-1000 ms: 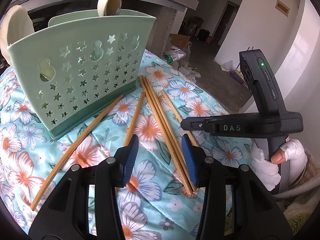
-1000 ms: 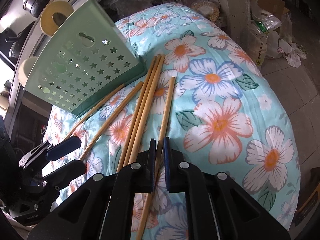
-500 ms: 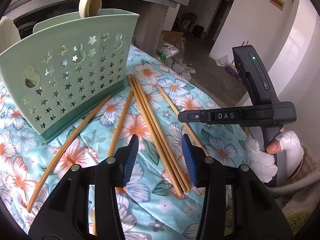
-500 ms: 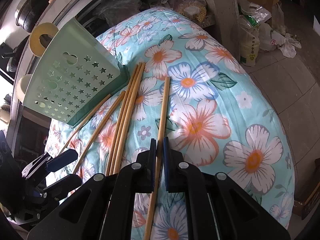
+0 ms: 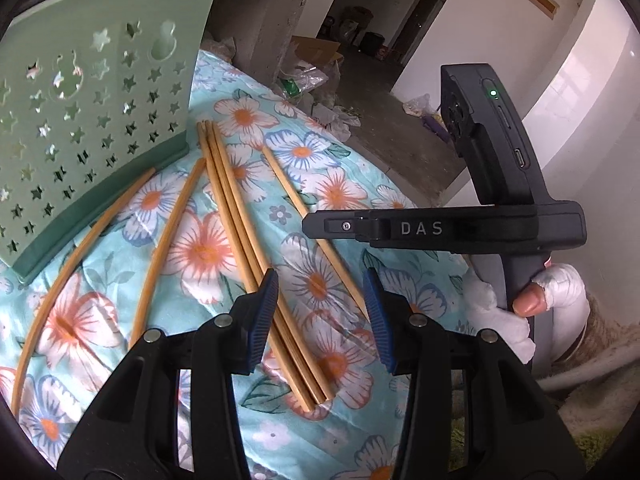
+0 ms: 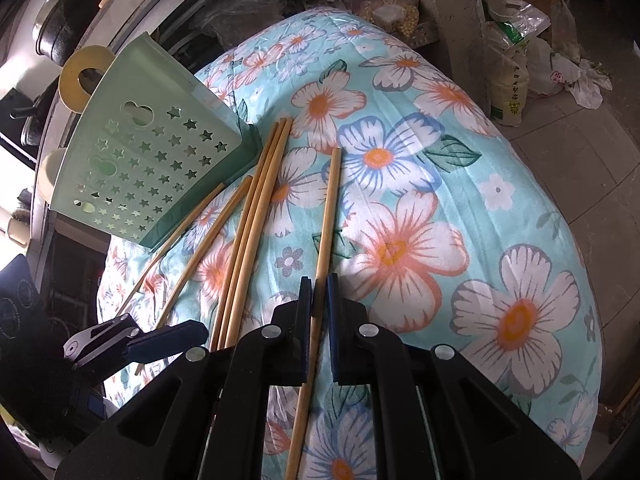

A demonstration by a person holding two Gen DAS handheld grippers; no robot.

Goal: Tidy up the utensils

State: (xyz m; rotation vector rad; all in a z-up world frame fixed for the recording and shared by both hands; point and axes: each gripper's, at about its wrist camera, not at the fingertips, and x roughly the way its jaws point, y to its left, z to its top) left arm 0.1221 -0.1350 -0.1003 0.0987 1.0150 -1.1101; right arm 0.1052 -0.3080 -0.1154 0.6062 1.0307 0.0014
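Observation:
A pale green star-punched utensil holder (image 5: 92, 120) (image 6: 152, 168) stands at the back left of the flowered cloth, with cream spoon handles (image 6: 80, 76) sticking out of it. Several bamboo chopsticks lie in front of it. My right gripper (image 6: 319, 300) (image 5: 316, 226) is shut on the single right-hand chopstick (image 6: 326, 216) (image 5: 288, 184). My left gripper (image 5: 320, 316) is open just above a bundle of three chopsticks (image 5: 232, 208) (image 6: 256, 216), which runs under its left pad. Two more chopsticks (image 5: 172, 240) lie further left.
The flowered cloth (image 6: 440, 160) curves down at its right and near edges. Plastic bags and a cardboard box (image 6: 520, 40) sit on the floor beyond. Dark pots (image 6: 60, 28) stand behind the holder. A gloved hand (image 5: 532, 300) holds the right gripper.
My left gripper has moved right and closer to the cloth, from over the loose chopstick to the three-stick bundle, and stayed open. The right gripper has kept its hold on the single chopstick.

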